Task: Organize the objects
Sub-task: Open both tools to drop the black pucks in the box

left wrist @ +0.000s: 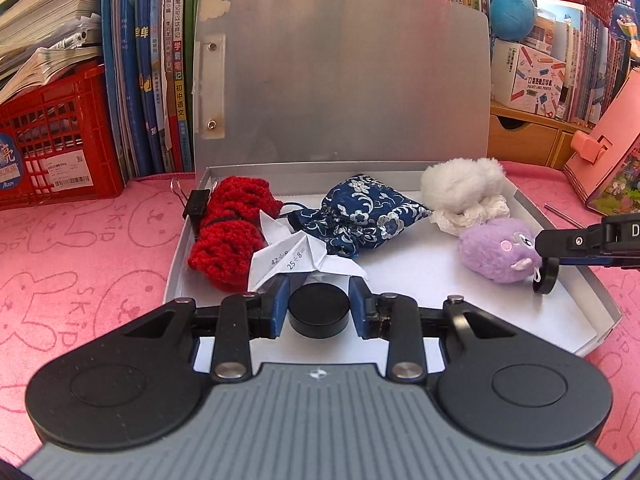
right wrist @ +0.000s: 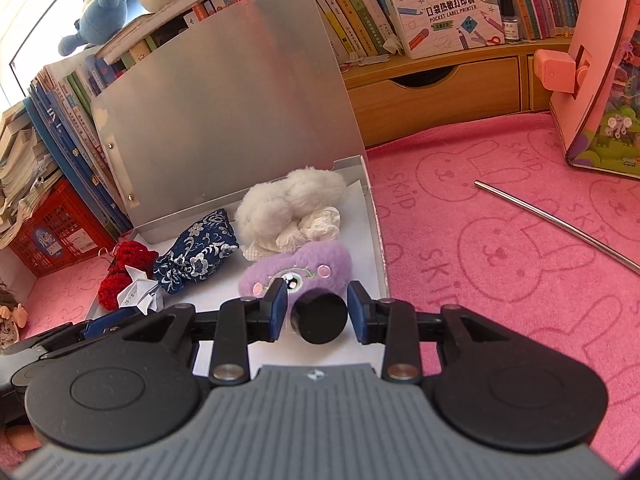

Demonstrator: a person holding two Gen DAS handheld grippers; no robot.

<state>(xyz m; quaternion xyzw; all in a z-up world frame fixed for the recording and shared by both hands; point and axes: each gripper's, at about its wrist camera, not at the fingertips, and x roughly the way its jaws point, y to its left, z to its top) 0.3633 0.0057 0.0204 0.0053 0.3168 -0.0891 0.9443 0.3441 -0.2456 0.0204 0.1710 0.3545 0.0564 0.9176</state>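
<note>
Over the open grey box [left wrist: 568,240] on the pink mat [left wrist: 80,240], I work with both hands at once. My left gripper [left wrist: 319,307] is clamped on a black disc [left wrist: 319,312], lying flat just above the white lining at the box's near edge. My right gripper [right wrist: 319,312] has a second black disc [right wrist: 320,318] standing on edge between its pads, but I see gaps on both sides, so that grip is slack; the disc sits beside the purple plush [right wrist: 296,270], near the right wall.

Much looks done already: red yarn [left wrist: 230,232], a folded paper [left wrist: 292,260], a blue flowered pouch [left wrist: 360,216], a white fluffy toy [left wrist: 460,184] with crumpled tissue [left wrist: 472,212] all lie inside. Left, as I judge it: set down my left disc, and perhaps fetch the metal rod [right wrist: 560,224] lying out on the mat.
</note>
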